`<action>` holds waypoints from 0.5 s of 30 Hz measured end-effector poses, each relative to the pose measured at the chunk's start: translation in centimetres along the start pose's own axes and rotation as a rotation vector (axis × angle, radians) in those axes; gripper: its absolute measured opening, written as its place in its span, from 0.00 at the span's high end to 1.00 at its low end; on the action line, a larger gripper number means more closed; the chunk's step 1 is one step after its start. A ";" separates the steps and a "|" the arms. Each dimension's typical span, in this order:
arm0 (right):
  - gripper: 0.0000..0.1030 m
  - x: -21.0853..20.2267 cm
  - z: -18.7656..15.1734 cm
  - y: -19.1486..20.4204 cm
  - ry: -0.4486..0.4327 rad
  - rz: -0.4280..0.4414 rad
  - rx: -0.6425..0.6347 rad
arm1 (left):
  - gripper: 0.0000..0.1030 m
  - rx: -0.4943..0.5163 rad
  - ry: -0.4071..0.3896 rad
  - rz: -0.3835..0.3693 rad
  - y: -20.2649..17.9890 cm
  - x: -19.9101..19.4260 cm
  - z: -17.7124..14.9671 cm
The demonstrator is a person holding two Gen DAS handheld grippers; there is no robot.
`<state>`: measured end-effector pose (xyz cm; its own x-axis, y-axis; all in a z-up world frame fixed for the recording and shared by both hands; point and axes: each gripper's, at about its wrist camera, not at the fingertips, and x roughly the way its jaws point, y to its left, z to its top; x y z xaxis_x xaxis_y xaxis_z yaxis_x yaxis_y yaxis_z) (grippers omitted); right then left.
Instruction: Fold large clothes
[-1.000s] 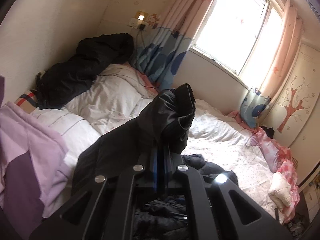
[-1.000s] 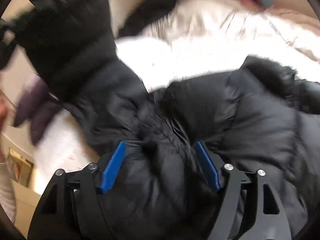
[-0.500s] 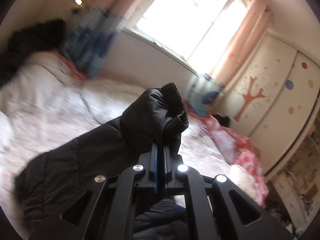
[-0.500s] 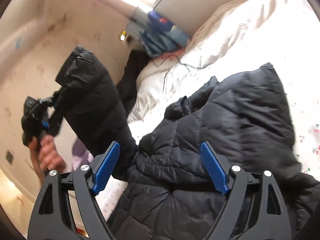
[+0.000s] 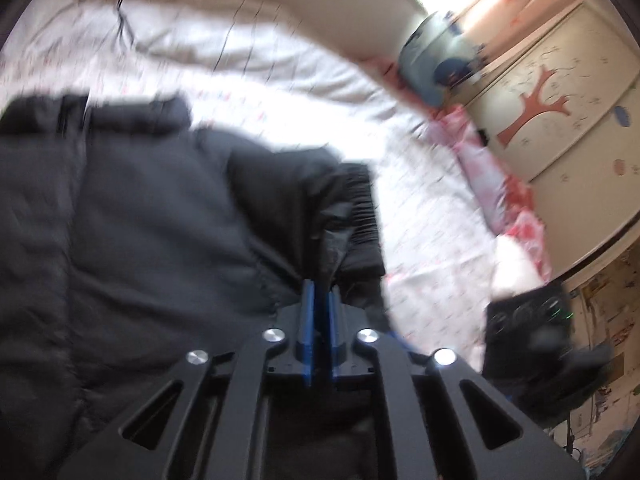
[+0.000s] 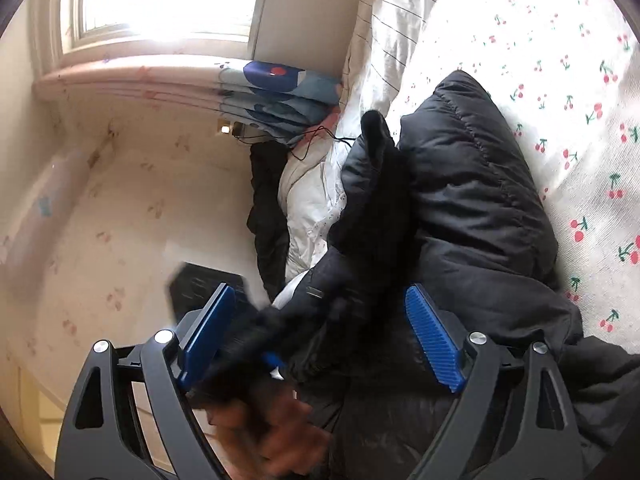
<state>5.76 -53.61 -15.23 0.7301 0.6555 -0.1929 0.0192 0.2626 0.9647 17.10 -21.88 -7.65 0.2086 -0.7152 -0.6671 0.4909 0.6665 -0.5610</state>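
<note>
Black puffer jacket (image 5: 152, 216) on bed (image 5: 432, 216); left gripper (image 5: 318, 300) jaws parting, sleeve cuff (image 5: 360, 216) between; right gripper (image 6: 320, 332) jaws spreading wide, gripping nothing

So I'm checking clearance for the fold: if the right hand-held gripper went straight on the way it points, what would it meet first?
Most likely the black puffer jacket: the open right hand-held gripper points at its sleeve, with the left hand close below. Depth is unclear.
</note>
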 end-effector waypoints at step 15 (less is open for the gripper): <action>0.61 3.8 0.5 -0.1 0.014 -0.072 -0.121 | 0.19 0.130 -0.111 0.164 3.3 -13.2 -2.9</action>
<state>8.82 -51.50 -16.01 0.7205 0.6411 -0.2642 -0.0120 0.3925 0.9197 13.50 -9.63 -2.10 0.3829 -0.6229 -0.6822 0.5464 0.7482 -0.3764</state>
